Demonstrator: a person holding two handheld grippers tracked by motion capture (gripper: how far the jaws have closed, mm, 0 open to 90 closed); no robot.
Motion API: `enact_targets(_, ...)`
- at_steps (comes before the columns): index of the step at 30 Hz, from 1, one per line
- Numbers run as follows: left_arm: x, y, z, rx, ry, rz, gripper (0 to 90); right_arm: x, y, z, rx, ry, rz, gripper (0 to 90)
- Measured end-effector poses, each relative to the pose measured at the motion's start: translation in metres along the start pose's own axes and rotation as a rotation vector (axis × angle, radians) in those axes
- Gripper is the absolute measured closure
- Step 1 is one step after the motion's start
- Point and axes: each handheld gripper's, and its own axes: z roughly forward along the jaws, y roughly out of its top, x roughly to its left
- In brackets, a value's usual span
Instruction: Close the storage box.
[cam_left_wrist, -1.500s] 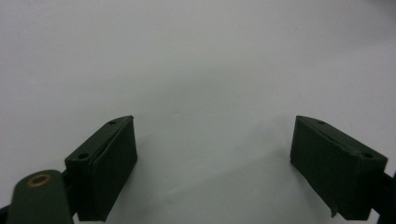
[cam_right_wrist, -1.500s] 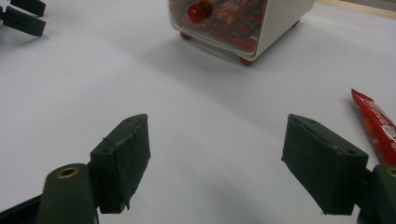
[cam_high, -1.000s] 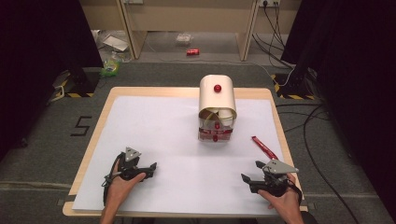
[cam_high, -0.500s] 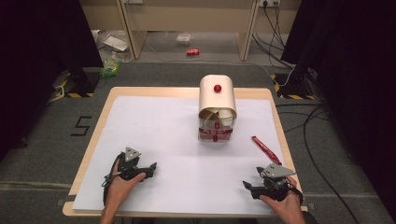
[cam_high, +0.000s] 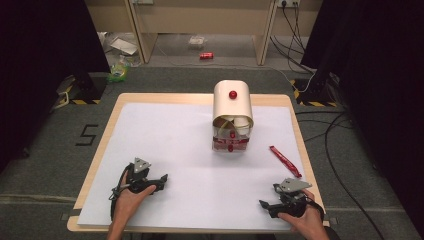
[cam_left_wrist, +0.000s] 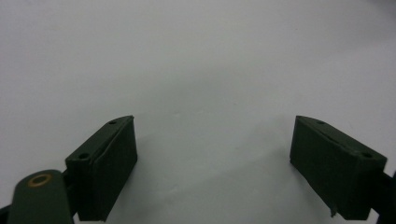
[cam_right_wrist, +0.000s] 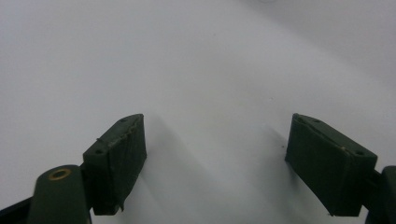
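**Hand-held grippers parked at near edge, box untouched**

Right hand-held gripper (cam_high: 270, 204) drawn a little nearer the near edge of the counter (cam_high: 165, 105) than a second ago, now low at the right corner; left hand-held gripper (cam_high: 155, 181) unmoved at the left corner. Jaws wide on both, nothing between them but bare white sheet (cam_high: 170, 145), as seen in both gripper views. Probably a rest or start pose, with no reach under way yet.

Cream box (cam_high: 233, 106) with red knob (cam_high: 232, 94) standing at centre-far, open end toward the person, red-and-clear flap (cam_high: 230, 144) lying in front of it. Well apart from both grippers, ahead and between them, somewhat nearer the right one. Red strip (cam_high: 285, 161) flat on the sheet right of the box, ahead of the right gripper, not touching it. Likely first targets: box or strip, strip being the shorter reach.
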Motion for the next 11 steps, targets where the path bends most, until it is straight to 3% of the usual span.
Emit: enact_targets(11,-0.0007,0.0000,0.0002,0.001,0.004,0.002,14.3,-0.0001,-0.0017,0.0010,-0.011,0.013,-0.011,16.5)
